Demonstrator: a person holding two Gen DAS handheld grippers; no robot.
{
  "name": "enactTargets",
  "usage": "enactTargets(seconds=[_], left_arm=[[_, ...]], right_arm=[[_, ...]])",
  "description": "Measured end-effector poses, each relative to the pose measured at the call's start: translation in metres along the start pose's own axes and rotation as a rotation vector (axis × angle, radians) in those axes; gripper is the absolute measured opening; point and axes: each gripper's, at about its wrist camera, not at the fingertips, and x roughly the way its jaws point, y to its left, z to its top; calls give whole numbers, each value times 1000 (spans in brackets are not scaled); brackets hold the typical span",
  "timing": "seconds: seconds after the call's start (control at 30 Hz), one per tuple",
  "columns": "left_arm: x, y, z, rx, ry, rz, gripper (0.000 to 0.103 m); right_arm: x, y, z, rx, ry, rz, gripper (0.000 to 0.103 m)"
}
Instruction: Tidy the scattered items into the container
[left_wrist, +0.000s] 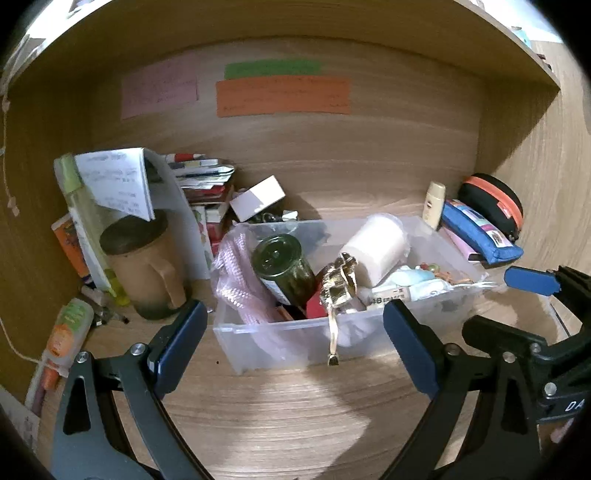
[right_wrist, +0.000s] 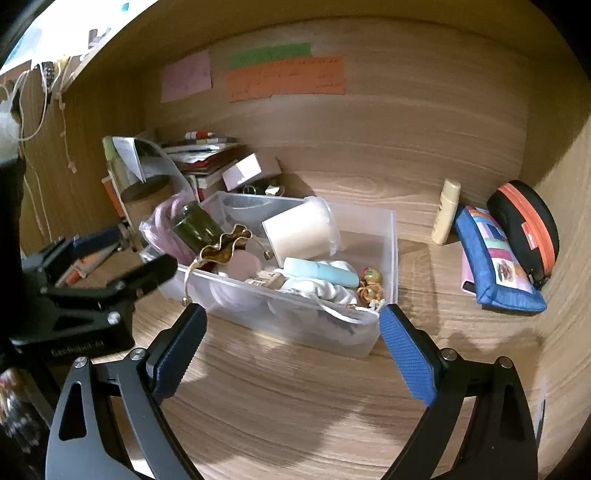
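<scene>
The clear plastic container (left_wrist: 295, 343) stands near the middle of the wooden desktop (left_wrist: 295, 417), just ahead of the left gripper (left_wrist: 295, 339), whose jaws stand wide with nothing between them; the container's near wall shows in the gap between its blue pads. The right gripper (right_wrist: 291, 350) is likewise spread wide and empty, with the container's near right corner just beyond its fingers. Inside the container lie a dark green jar (left_wrist: 284, 269) tipped on its side, a pale roll (left_wrist: 376, 247), a pink mesh bag (left_wrist: 236, 284) and a light blue tube (right_wrist: 321, 271). A gold ruffled hair claw (left_wrist: 338, 288) sits across the near rim, one thin end hanging down outside the wall. Toward the right edge of the desktop, still outside the container, lean a blue patchwork pouch (right_wrist: 495, 262), a black case with orange zip (right_wrist: 524, 225) and a small cream bottle (right_wrist: 447, 210). At the back left corner a brown mug (left_wrist: 147, 269) stands among stacked papers (left_wrist: 207, 177), partly hidden by a folded sheet. The small things at the container's right end are blurred, perhaps beads or trinkets.
</scene>
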Motion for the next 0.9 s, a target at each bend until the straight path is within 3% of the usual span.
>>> enactTargets(seconds=[0.1,0.27,0.9], left_arm=[[3,7,-2,-35,2,46,97],[8,23,-4,-121,42,-18,97],[8,19,-4,-102,46,-22,97]], right_arm=[[1,1,-2,2,2,-10,94],[2,-1,-4,13,0,-21,94],[7,-6,-4,39,13,-14,94]])
